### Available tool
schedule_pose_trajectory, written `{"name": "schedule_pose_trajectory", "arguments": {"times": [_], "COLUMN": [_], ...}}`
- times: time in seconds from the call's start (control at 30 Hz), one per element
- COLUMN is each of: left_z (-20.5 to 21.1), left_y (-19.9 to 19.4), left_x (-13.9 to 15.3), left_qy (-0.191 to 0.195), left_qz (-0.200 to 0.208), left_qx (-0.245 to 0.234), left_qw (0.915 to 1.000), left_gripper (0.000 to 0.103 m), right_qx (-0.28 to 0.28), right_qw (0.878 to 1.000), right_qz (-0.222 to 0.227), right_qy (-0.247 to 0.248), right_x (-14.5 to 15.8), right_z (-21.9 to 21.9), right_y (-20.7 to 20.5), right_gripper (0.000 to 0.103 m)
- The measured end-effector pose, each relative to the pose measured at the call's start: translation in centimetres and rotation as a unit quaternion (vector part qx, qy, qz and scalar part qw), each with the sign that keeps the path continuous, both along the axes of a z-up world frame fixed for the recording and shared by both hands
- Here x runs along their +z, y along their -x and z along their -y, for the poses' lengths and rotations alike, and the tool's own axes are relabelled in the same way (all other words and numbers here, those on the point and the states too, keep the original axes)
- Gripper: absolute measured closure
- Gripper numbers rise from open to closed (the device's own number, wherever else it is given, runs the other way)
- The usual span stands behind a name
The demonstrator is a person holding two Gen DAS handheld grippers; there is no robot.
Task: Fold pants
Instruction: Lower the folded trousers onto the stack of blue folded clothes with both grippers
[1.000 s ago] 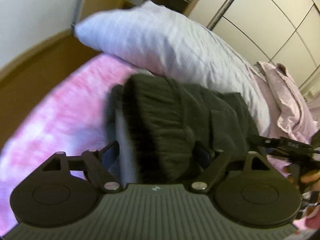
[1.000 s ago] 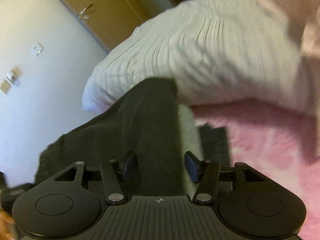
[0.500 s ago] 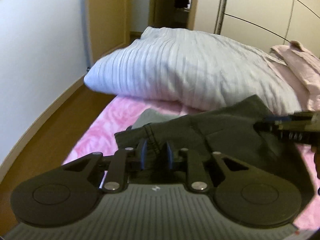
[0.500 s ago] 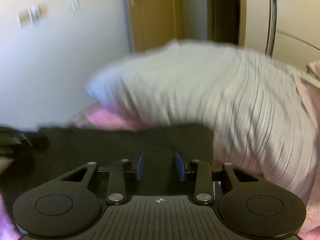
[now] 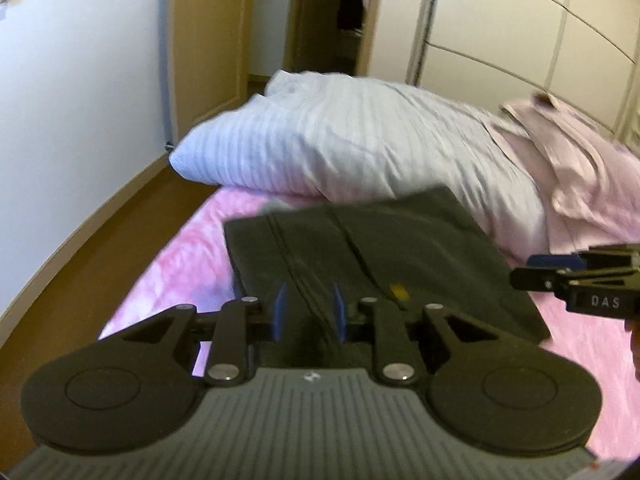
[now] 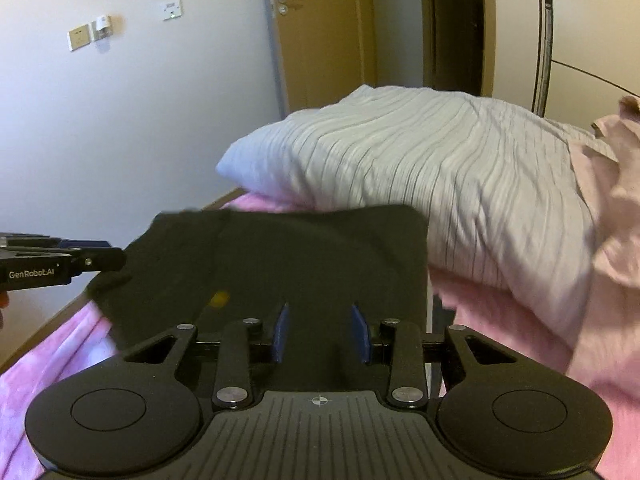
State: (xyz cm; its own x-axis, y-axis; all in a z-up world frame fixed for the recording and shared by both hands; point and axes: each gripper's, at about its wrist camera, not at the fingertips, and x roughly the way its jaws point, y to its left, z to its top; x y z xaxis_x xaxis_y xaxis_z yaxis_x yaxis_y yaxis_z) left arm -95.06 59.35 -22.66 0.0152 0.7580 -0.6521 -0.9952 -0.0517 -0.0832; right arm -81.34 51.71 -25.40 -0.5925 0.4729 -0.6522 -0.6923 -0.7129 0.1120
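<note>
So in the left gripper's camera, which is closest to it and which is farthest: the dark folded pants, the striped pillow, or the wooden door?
1. Dark folded pants, right between the left gripper fingers.
2. Grey striped pillow, behind the pants.
3. Wooden door, far back on the left.

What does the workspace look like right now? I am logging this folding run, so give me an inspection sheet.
Surface: pink bedspread, mottled.
Job's things: dark pants folded into a flat rectangle, near edge raised off the bed.
Clutter: striped pillow; pink garment crumpled behind.
Grippers: left gripper shut on the pants' near edge; right gripper likewise shut on it.
Cables: nothing seen.
Surroundings: white wall with wall sockets, wooden door, wardrobe panels, wooden floor.
</note>
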Motion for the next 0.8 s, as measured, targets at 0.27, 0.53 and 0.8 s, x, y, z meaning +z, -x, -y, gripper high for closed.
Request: {"name": "schedule_pose_trajectory", "arguments": {"times": [0.27,0.53,0.8], "left_z": [-0.6,-0.8,5.1], "left_y": [-1.2,-1.3,-3.6], "left_x": [-4.6,-1.1,6.5], "left_qy": [0.025,0.067,0.088], "left_qz": [-0.064,-0.037,-0.001], "left_qx": [-0.006,0.023,0.044], "left_qw": [0.9976,0.9968,0.9952], "left_gripper": [0.074,0.073,0.054], "right_qx": [0.011,-0.001,-0.043], "right_qw": [0.994,0.993,0.997], "right_qz": [0.101,0.108,0.036], "right_qy": [0.03,0.053,0.048], "right_x": [-6.8,-3.0,5.0], "right_z": [1.7,1.7,6.4], "right_y": [4.0,3.9,0.1], "right_gripper": [0.072,0.069,0.031]}}
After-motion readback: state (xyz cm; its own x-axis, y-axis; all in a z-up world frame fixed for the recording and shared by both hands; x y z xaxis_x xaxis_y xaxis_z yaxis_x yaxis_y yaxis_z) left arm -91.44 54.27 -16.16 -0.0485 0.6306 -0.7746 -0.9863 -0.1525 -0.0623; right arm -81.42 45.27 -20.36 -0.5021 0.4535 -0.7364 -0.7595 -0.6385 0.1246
